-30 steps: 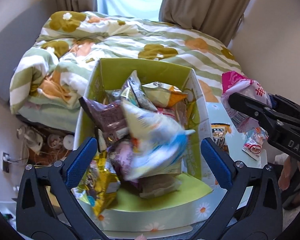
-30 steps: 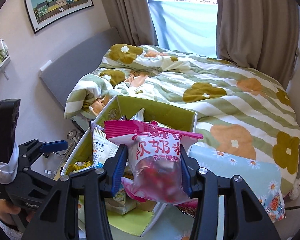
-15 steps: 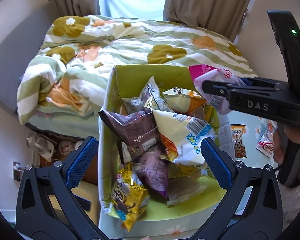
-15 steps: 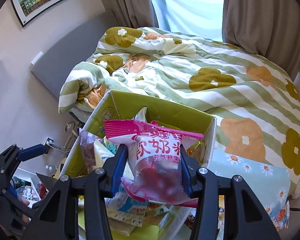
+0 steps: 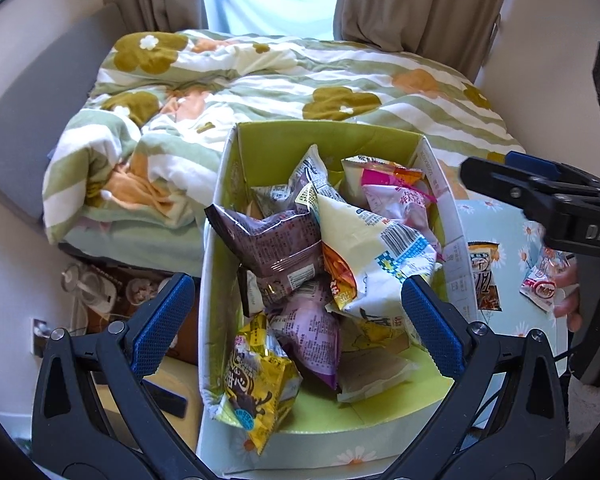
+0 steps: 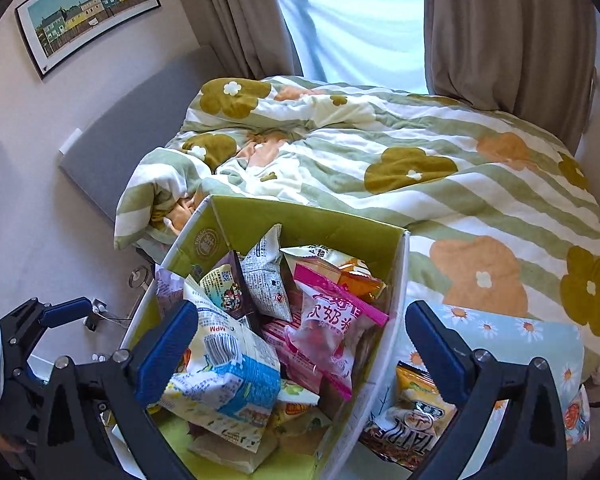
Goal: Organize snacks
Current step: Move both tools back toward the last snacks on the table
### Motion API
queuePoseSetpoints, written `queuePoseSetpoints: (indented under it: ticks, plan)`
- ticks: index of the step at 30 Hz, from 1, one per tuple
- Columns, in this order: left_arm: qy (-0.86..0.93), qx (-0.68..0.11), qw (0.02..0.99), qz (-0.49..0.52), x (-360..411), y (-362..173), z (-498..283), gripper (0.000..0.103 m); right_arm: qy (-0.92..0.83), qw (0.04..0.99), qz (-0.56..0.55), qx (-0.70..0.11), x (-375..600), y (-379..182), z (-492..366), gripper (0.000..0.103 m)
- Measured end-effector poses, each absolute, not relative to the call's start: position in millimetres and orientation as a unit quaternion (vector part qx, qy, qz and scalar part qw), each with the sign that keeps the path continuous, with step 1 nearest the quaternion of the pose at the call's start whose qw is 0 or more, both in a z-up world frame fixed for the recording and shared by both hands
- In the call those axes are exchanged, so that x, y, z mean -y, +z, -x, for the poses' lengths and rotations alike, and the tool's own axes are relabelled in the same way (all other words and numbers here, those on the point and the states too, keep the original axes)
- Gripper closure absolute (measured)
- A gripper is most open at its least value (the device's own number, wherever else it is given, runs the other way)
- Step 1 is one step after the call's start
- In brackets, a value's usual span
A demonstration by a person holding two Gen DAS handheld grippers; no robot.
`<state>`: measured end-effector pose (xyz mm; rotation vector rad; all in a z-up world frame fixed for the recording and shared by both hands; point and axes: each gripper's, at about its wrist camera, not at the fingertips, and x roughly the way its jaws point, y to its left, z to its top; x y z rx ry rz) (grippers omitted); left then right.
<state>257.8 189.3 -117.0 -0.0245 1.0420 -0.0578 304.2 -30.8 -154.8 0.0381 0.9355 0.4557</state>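
Note:
A green-lined cardboard box (image 5: 324,148) holds several snack bags. A pink-topped clear bag (image 6: 328,320) lies loose in the box (image 6: 260,220) on the other packets, toward its right wall; the left wrist view shows this pink bag (image 5: 396,200) too. My right gripper (image 6: 302,312) hovers over the box. Its jaws are opening wide and no pad touches the bag below them. My left gripper (image 5: 294,284) stands open above the box's near half, holding nothing. The right gripper (image 5: 540,200) appears at that view's right edge.
More snack packets (image 5: 482,276) (image 6: 412,412) lie on a light-blue floral cloth right of the box, with a person's hand (image 5: 568,292) beside them. A bed with a flowered duvet (image 6: 380,160) fills the space behind. A small fan (image 5: 84,288) stands on the floor at left.
My right gripper carried the pink bag over the box, opened, and the bag dropped in among the others. The left gripper stayed open over the box.

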Motion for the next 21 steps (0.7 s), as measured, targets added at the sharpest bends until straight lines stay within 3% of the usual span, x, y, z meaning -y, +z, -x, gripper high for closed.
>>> queuePoseSetpoints:
  ticks: [13, 21]
  plan:
    - [-0.011, -0.447, 0.895, -0.010, -109, -62, -215, 0.001, 0.211, 0.893, -0.043, -0.396, 116, -97, -247, 0.000]
    - [-0.037, -0.441, 0.897, -0.012, -31, -57, -204, 0.001, 0.165, 0.906, -0.048, -0.387, 208, -86, -210, 0.000]
